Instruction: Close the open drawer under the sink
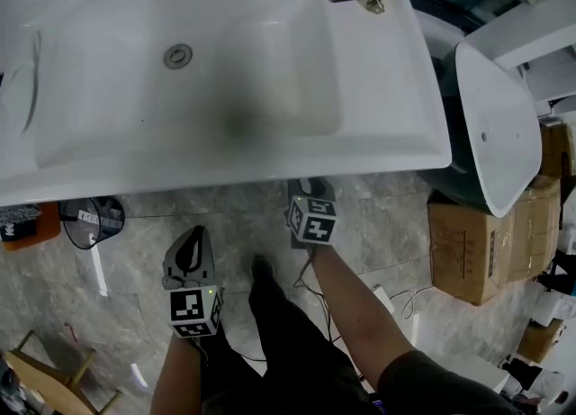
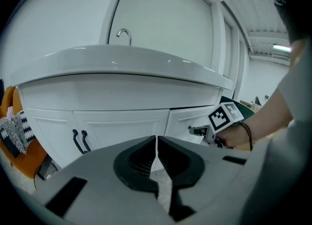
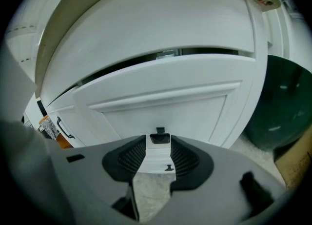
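The white drawer (image 3: 161,97) under the sink stands slightly open, with a dark gap along its top edge. My right gripper (image 3: 159,140) is right up against the drawer front, and its jaws hold the small black drawer handle (image 3: 160,138) between them. In the head view the right gripper (image 1: 309,195) reaches under the sink rim (image 1: 225,166), which hides its tips. The left gripper view shows it at the drawer (image 2: 187,119). My left gripper (image 2: 156,141) is shut and empty. It hangs back from the cabinet, lower left in the head view (image 1: 189,256).
Two cabinet doors with black handles (image 2: 78,141) are left of the drawer. A dark green basin (image 1: 490,125) and cardboard boxes (image 1: 477,242) stand close on the right. An orange item (image 1: 27,224) and a wooden chair (image 1: 45,377) are at the left, and cables (image 1: 396,301) lie on the floor.
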`<state>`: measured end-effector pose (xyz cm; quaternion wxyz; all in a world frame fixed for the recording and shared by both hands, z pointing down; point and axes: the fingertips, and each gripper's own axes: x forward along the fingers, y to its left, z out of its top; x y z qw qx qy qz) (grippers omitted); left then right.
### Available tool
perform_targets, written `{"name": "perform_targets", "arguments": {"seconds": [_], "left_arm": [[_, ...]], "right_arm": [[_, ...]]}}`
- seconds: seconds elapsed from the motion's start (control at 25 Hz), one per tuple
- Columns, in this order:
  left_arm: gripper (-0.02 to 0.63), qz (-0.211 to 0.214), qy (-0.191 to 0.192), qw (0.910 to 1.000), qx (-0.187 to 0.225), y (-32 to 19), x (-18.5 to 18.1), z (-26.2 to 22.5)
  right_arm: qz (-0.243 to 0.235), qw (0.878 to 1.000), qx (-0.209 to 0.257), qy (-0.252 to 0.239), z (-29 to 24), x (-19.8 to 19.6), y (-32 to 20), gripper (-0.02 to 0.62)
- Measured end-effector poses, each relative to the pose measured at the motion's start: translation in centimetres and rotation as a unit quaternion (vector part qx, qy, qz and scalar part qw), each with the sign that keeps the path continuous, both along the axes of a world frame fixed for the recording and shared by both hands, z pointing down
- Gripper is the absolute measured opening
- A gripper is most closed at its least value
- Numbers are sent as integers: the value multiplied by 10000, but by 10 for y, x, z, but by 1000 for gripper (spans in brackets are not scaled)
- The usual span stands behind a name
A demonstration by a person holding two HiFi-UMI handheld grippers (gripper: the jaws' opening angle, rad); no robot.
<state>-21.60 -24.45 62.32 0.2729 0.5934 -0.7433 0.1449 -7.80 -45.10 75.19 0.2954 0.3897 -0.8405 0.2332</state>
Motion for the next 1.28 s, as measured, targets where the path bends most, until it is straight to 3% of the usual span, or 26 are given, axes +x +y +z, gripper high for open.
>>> {"name": "perform_targets", "arguments": {"seconds": [0.28, 0.68, 1.0, 1.28], "left_arm": [[21, 195, 6, 9993, 332, 36, -23, -56], [21, 1178, -46, 9888, 914, 122, -54, -152], [21, 1891, -114, 9757, 1098, 176, -40, -187], [21, 1975, 42, 9735, 1154, 206, -3, -195]], "right_arm": [[395, 9988, 219, -189, -69, 13, 52, 150], [1226, 9840, 1094, -693, -227, 23, 174, 101], [1698, 9754, 1026, -960, -271, 50, 288, 54], [1583, 9757, 1176, -957, -291, 74, 332, 49]]}}
